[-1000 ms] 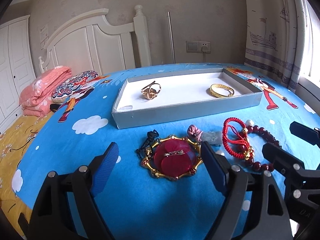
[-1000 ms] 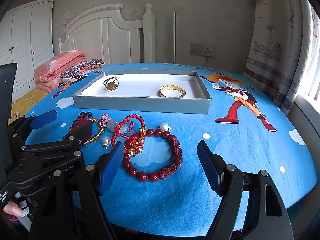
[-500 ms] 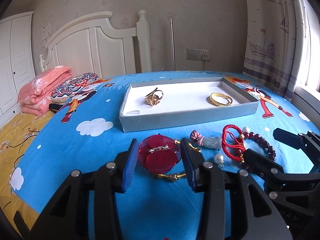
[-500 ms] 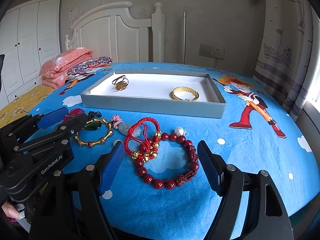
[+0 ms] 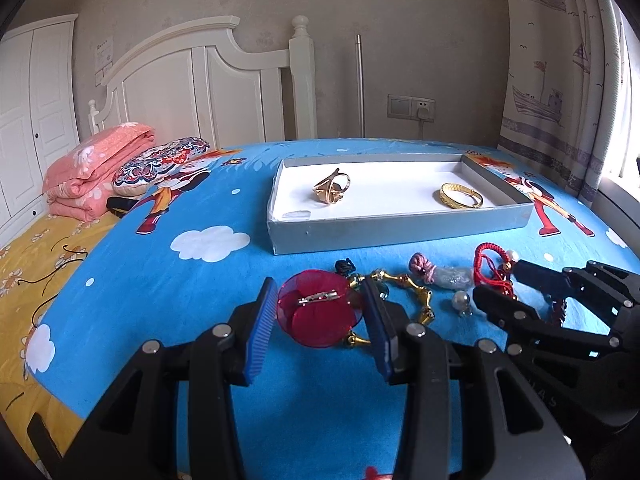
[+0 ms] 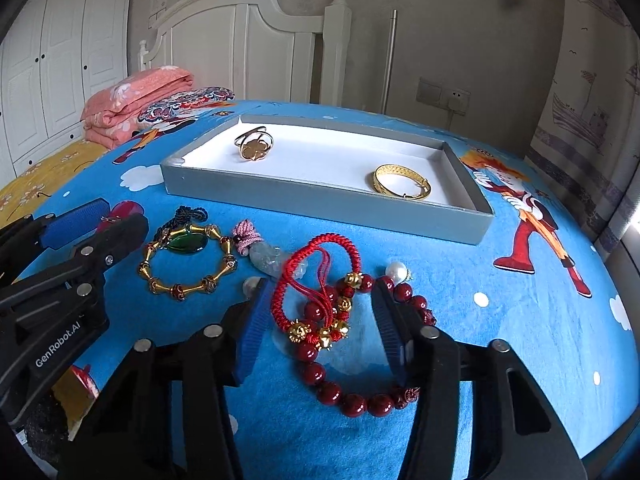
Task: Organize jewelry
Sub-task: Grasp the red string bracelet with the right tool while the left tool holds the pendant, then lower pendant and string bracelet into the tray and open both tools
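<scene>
Taking the grey tray (image 5: 400,226) on the bed (image 5: 168,280) as the landmark, the unsorted jewelry lies in a row along its near wall, and two gold pieces already sit inside on the white lining: a clover ring (image 6: 254,146) toward the left end and a gold bangle (image 6: 402,182) toward the right. Before the tray's left near corner, the left tool (image 5: 320,316) is clamped on a red disc brooch (image 5: 320,312), both blue pads pressed against its edges, the brooch seeming raised a little off the sheet. Just right of that lie a gold-link bracelet (image 6: 186,258) with a green stone, then a pink-knotted pale charm (image 6: 260,250), both untouched. Further right, before the tray's middle, the right tool (image 6: 318,322) has just been closing; its pads now bracket the red cord bracelet (image 6: 316,276) and the near side of the dark red bead bracelet (image 6: 352,380). The right pad seems to touch the beads, but whether the pads truly pinch anything cannot be told. The step in hand appears to be a double pickup. Next, each tool likely needs a lift clear of the neighbours, a carry over the tray's near wall, and a release onto bare lining away from the two gold pieces; the tangled cord and beads may come up together.
</scene>
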A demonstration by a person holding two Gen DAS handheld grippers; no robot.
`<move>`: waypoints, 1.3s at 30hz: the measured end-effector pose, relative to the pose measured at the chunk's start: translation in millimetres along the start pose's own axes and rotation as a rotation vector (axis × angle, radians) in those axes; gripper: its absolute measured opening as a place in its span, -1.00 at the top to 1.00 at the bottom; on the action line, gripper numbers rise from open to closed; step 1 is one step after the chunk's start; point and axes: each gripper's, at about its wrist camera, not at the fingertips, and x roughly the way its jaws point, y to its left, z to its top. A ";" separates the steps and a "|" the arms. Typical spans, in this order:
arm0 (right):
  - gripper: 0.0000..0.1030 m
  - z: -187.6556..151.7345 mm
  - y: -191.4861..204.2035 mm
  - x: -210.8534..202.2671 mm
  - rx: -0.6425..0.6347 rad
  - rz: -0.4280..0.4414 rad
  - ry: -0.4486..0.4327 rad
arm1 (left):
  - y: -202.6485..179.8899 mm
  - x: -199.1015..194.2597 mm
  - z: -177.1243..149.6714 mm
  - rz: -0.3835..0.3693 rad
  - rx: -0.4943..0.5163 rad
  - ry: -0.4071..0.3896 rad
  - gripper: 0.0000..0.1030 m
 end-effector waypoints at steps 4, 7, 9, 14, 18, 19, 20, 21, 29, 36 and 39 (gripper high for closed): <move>0.84 -1.5 -2.6 -12.6 -0.009 0.007 -0.050 | -0.9 0.2 0.3 0.000 -0.001 0.000 0.19; 0.86 -2.9 -5.5 -24.2 -0.007 0.013 -0.085 | -2.4 -0.2 0.8 -0.002 0.004 -0.003 0.19; 0.87 -4.2 -9.0 -31.8 0.005 0.014 -0.104 | -4.9 -1.5 1.4 -0.003 0.009 -0.007 0.19; 0.88 -7.5 -18.4 -46.3 0.027 0.004 -0.125 | -7.9 -6.8 3.5 -0.007 0.013 -0.019 0.19; 0.88 -8.8 -19.2 -52.7 0.024 0.002 -0.131 | -11.5 -12.5 5.7 -0.014 0.020 -0.030 0.19; 0.88 -8.7 -19.1 -54.2 0.025 0.002 -0.135 | -12.3 -14.6 6.3 -0.016 0.022 -0.035 0.19; 0.88 -8.4 -19.0 -55.8 0.025 0.003 -0.139 | -13.3 -16.7 6.9 -0.019 0.025 -0.039 0.19; 0.88 -8.0 -18.6 -57.6 0.025 0.002 -0.144 | -14.3 -18.7 7.6 -0.021 0.028 -0.044 0.19; 0.88 -3.1 -19.9 -70.8 0.026 -0.007 -0.185 | -16.7 -26.7 9.3 -0.026 0.030 -0.057 0.19; 0.88 5.9 -22.9 -72.1 0.025 -0.013 -0.203 | -17.0 -23.8 16.4 -0.035 0.021 -0.054 0.19; 0.88 11.3 -23.0 -69.2 0.021 -0.015 -0.209 | -19.3 -20.0 23.1 -0.040 0.024 -0.057 0.19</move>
